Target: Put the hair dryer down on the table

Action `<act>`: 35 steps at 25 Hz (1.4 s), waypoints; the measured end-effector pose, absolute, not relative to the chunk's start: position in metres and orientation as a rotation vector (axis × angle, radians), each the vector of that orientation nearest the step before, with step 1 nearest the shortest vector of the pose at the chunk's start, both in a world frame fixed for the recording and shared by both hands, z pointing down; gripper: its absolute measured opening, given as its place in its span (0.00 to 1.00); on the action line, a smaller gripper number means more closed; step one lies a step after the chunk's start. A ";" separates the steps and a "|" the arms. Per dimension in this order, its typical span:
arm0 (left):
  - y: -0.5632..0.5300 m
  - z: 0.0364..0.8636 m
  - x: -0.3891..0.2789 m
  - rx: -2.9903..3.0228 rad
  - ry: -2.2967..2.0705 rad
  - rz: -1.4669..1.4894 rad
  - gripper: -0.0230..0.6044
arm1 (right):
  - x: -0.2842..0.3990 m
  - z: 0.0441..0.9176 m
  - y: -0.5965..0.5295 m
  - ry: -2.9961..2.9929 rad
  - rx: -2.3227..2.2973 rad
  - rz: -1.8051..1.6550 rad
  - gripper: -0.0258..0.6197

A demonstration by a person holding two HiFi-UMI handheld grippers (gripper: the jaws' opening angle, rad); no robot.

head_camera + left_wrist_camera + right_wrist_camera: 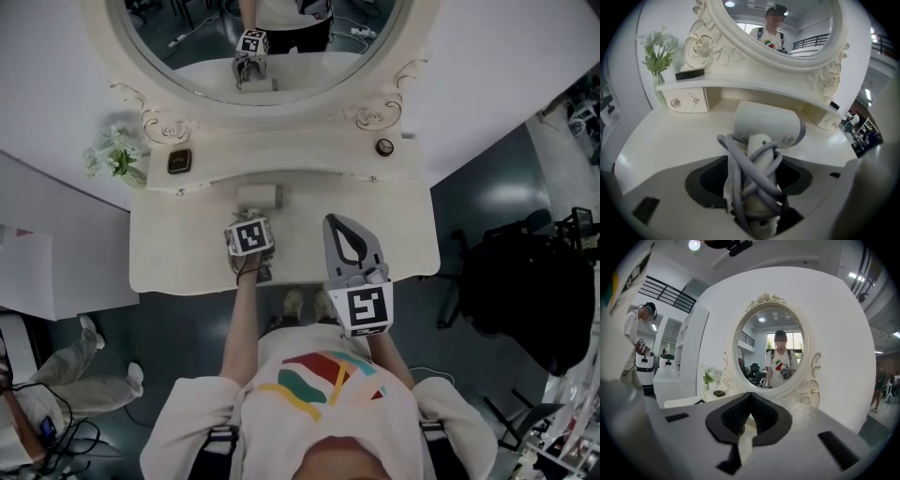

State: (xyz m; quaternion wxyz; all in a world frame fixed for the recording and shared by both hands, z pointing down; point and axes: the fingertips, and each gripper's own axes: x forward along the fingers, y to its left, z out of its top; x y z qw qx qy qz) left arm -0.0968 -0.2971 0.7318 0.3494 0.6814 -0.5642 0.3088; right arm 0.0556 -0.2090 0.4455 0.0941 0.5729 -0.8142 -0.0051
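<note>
left gripper (757,168) jaws wide round hair dryer (768,124) handle, dryer looks settled on dressing table (670,140): withdraw toward 6 o'clock without snagging cord (739,164)

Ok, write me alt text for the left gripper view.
A white hair dryer lies on a cream dressing table, its grey cord wound round the handle, which sits between the open jaws of the left claw. Behind stand an ornate oval mirror and a vase of flowers.
</note>
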 end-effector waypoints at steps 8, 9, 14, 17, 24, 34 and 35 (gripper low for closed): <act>-0.289 0.708 -0.100 1.807 -1.536 0.820 0.51 | 0.054 0.441 -0.207 -2.447 1.676 -0.018 0.04; -0.290 0.700 -0.099 1.821 -1.551 0.797 0.52 | 0.053 0.441 -0.207 -2.453 1.676 -0.019 0.04; -0.308 0.627 -0.094 1.921 -1.634 0.657 0.52 | 0.045 0.437 -0.209 -2.489 1.656 -0.021 0.04; -0.314 0.572 -0.090 1.997 -1.678 0.551 0.52 | 0.037 0.435 -0.209 -2.509 1.632 -0.018 0.04; -0.311 0.463 -0.095 2.167 -1.811 0.287 0.52 | 0.025 0.425 -0.210 -2.566 1.606 -0.047 0.04; -0.275 0.368 -0.100 2.351 -2.009 0.008 0.49 | 0.018 0.415 -0.208 -2.601 1.590 -0.052 0.04; -0.269 0.364 -0.100 2.366 -2.031 -0.017 0.46 | 0.018 0.415 -0.207 -2.601 1.587 -0.046 0.04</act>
